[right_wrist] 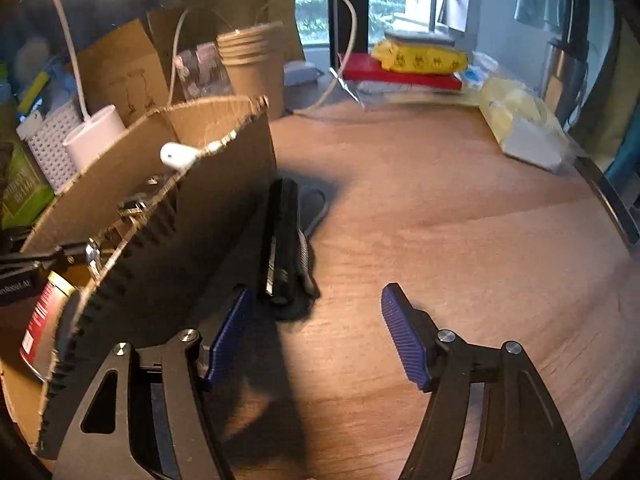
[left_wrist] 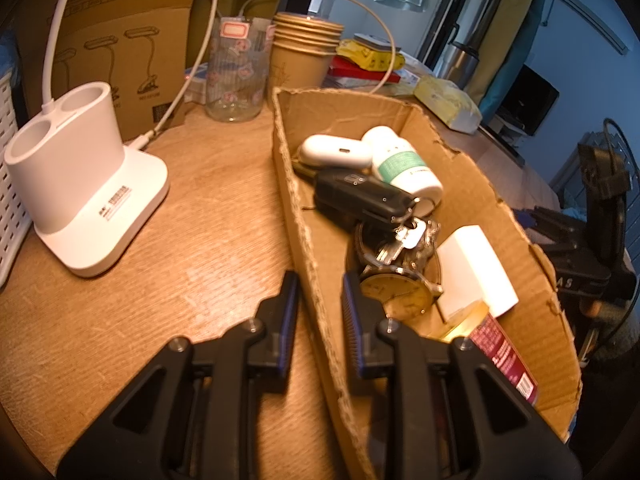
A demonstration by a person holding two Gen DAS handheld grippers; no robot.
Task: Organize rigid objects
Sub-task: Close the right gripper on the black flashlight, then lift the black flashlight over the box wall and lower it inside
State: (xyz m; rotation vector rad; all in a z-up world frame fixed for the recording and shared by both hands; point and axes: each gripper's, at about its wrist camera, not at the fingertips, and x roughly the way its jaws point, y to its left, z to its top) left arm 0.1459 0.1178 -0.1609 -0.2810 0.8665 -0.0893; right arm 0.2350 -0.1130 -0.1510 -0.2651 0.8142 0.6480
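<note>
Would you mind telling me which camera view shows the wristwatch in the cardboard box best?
The left wrist view: it looks down into the cardboard box, showing the wristwatch dial beside the keys. The right wrist view sees mostly the box's outer wall, which hides the watch.

The left gripper (left_wrist: 320, 300) was held low and pointed forward, its two blue-padded fingers (left_wrist: 290, 312) drawn close with only a narrow gap, straddling something thin between them; whether the pads actually pressed on it could not be told. The right gripper (right_wrist: 316, 332) hung just above the surface with its fingers (right_wrist: 404, 336) spread wide, nothing between them.
</note>
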